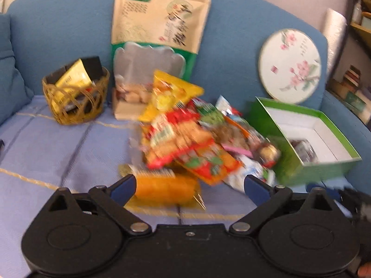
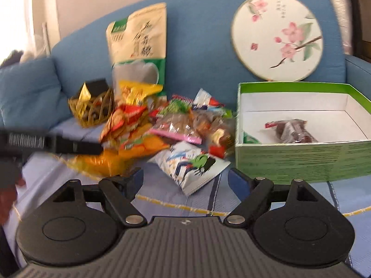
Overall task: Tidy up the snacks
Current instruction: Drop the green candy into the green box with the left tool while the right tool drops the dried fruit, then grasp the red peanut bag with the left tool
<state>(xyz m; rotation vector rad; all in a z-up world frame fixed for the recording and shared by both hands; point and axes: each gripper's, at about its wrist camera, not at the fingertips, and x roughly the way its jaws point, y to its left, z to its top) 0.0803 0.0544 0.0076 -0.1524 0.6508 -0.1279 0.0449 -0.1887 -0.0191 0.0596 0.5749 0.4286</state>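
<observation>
Nearest the left wrist camera, the left hand-held gripper (image 1: 189, 186) has its blue-padded fingers spread wide apart and holds nothing. An orange snack packet (image 1: 164, 188) lies on the sofa seat (image 1: 58, 150) between the fingers, its left end at or just beside the left pad; blur hides whether they touch.

The right hand-held gripper (image 2: 185, 180) is likewise spread apart and empty. Just ahead of it, between its fingertips, lies a white packet with green and blue print (image 2: 190, 165), flat on the seat and apart from both fingers.

Beyond these sits the snack pile (image 1: 197, 139), a loose heap of red, yellow, green and pink wrappers in the middle of the seat, ahead of both grippers. A yellow bag (image 1: 171, 92) leans at its far edge.

To the right of the pile, touching its edge, stands an open green box (image 2: 301, 159) with a white interior. One dark-wrapped snack (image 2: 287, 131) lies inside it.

To the left, apart from the pile, a woven basket (image 1: 76, 102) holds a yellow packet and a black item.

Farthest back, a tall tan and green pouch (image 1: 157, 39) and a round flowered fan (image 2: 277, 37) lean against the blue sofa backrest (image 1: 58, 34).
</observation>
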